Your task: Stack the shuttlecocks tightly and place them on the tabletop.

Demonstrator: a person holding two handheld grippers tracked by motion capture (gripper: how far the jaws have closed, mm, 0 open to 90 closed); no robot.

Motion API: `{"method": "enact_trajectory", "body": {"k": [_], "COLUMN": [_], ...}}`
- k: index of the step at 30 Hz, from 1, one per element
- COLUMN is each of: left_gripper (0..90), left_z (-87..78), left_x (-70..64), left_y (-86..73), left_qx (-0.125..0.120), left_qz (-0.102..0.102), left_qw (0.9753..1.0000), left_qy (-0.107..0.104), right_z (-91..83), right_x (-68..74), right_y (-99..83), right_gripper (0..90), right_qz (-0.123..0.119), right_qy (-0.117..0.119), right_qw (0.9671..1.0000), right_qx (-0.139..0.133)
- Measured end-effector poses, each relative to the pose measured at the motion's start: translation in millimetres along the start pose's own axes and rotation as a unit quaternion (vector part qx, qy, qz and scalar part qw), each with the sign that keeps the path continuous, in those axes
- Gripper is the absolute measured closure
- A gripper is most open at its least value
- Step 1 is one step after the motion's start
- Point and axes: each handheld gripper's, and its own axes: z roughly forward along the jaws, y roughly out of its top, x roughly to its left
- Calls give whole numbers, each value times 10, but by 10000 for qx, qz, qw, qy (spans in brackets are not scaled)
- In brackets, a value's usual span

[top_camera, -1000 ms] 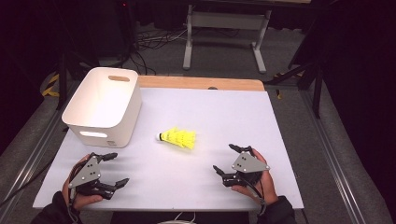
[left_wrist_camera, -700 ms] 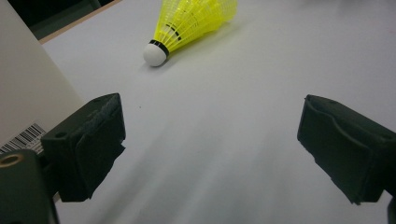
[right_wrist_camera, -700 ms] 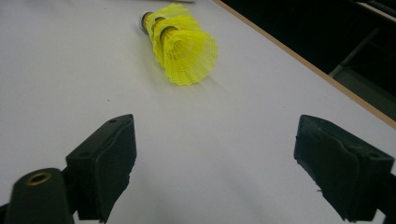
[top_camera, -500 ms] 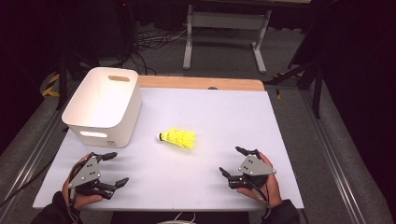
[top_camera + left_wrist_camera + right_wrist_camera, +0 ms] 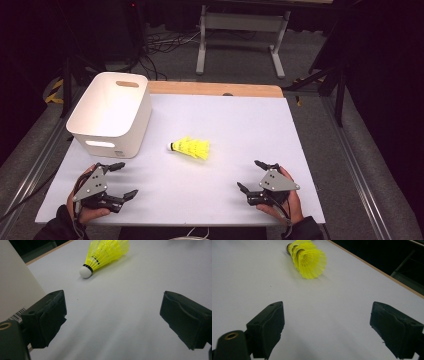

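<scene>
High view, nearest edge first: two hands come in from the bottom, each holding a gripper low over the white table (image 5: 250, 130). Left gripper (image 5: 120, 180) sits near the front left corner, jaws spread wide, nothing between them. Right gripper (image 5: 252, 175) sits near the front right, jaws likewise wide apart and empty. Both point roughly toward the table's middle.

Left gripper view: the two black jaws stand far apart over bare tabletop, gripping nothing. Beyond them lies the shuttlecock (image 5: 106, 253), white cork nearest the camera and to the left, yellow skirt fanning away. The wall of the white bin (image 5: 15, 287) rises along the left edge, a barcode label low on it.

Right gripper view: jaws wide open, bare table between them. The shuttlecock (image 5: 308, 258) lies farther off, its open skirt end turned toward this camera.

Mid-table in the high view: the shuttlecock (image 5: 190, 148) lies on its side, cork pointing left toward the bin, well apart from both grippers and roughly between them, a little farther back.

Farther left: the white bin (image 5: 112, 112) stands upright near the shuttlecock but not touching it, with handle slots in its walls.

Far edge: a wooden strip (image 5: 215, 89) borders the table; beyond it, a metal stand (image 5: 240, 35) and cables on the dark floor.
</scene>
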Motion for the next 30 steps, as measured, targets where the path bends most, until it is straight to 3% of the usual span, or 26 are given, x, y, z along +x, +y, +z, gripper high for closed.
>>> {"method": "enact_trajectory", "body": {"k": [30], "left_gripper": [73], "left_z": [1], "left_x": [-1], "left_y": [2], "left_qx": [39], "left_qz": [33], "left_qw": [10000], "left_qy": [52], "right_z": [43], "right_x": [29], "right_y": [57], "right_gripper": [112], "right_qz": [83], "right_qy": [85], "right_qw": [9999], "right_qx": [-44]}}
